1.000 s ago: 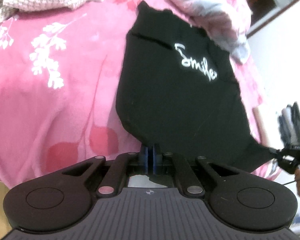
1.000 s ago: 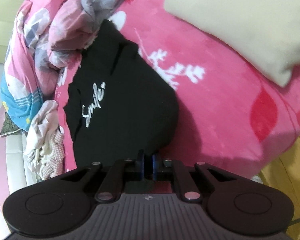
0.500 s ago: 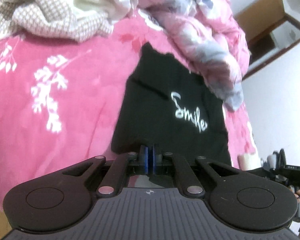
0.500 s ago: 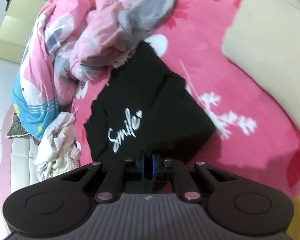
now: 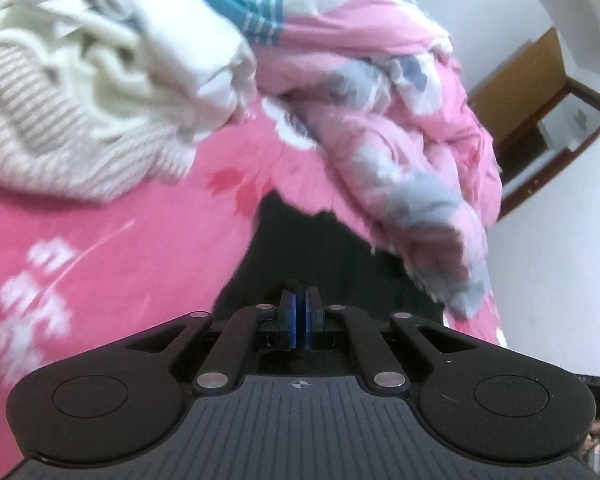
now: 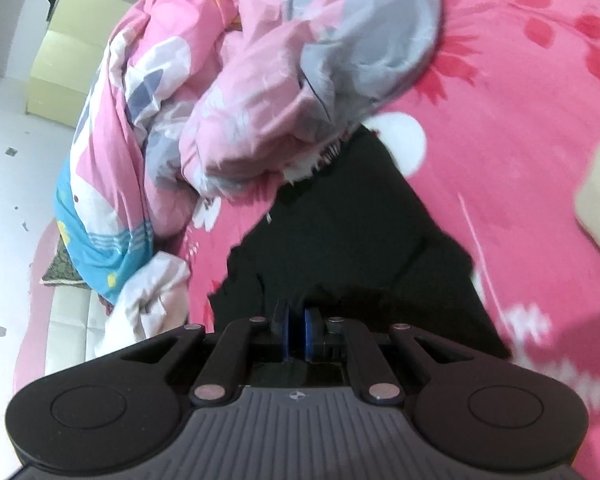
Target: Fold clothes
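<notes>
Black T-shirt (image 6: 352, 248) lay on the pink floral bedspread (image 5: 100, 240), its far edge tucked beside the crumpled pink quilt (image 6: 268, 92). The near hem was raised and carried over the body of the garment, so a first lengthwise fold appeared under way; further folds and the heaped laundry (image 5: 80, 92) remained. Left gripper (image 5: 300, 314) and right gripper (image 6: 296, 330) both pointed downward at a slant, jaws pinched nearly together on the black fabric.
</notes>
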Demonstrator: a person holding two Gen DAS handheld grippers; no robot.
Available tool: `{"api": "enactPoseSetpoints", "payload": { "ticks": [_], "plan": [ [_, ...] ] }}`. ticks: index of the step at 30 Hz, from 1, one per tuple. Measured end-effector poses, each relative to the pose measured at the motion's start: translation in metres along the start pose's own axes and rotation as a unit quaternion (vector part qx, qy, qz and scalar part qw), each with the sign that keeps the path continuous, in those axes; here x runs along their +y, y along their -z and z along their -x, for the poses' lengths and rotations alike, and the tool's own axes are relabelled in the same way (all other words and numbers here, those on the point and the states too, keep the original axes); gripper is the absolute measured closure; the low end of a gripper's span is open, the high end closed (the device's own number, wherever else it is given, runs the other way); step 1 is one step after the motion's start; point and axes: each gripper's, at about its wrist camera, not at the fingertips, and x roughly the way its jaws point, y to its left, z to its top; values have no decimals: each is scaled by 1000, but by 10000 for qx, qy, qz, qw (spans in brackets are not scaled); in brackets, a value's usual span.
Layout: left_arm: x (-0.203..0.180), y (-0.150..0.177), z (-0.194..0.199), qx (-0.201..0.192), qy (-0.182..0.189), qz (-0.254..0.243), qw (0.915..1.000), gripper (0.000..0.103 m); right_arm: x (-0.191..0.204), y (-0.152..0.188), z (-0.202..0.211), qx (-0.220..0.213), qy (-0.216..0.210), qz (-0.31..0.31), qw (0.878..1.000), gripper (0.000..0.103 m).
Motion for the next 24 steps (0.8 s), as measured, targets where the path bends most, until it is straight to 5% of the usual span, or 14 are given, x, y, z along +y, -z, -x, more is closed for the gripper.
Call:
{"api": "enactPoseSetpoints", "payload": {
  "ticks": [10, 18, 22, 24],
  "plan": [
    [-16, -39, -106, -338, -352, 167, 9987, 101, -19, -89, -62, -51, -514, 23, 9987, 97],
    [-20, -69, -183, -217, -566, 212, 9979, 101, -47, -142, -110, -197, -830, -343, 9958, 97],
    [-5, -83, -229, 40, -505, 612, 9968, 101, -65, -166, -136, -402, -916, -596, 9932, 97],
    [15, -85, -255, 332, -386, 1274, 9905, 98, -80, -176, -154, -418, -859, -870, 9916, 94]
  ]
}}
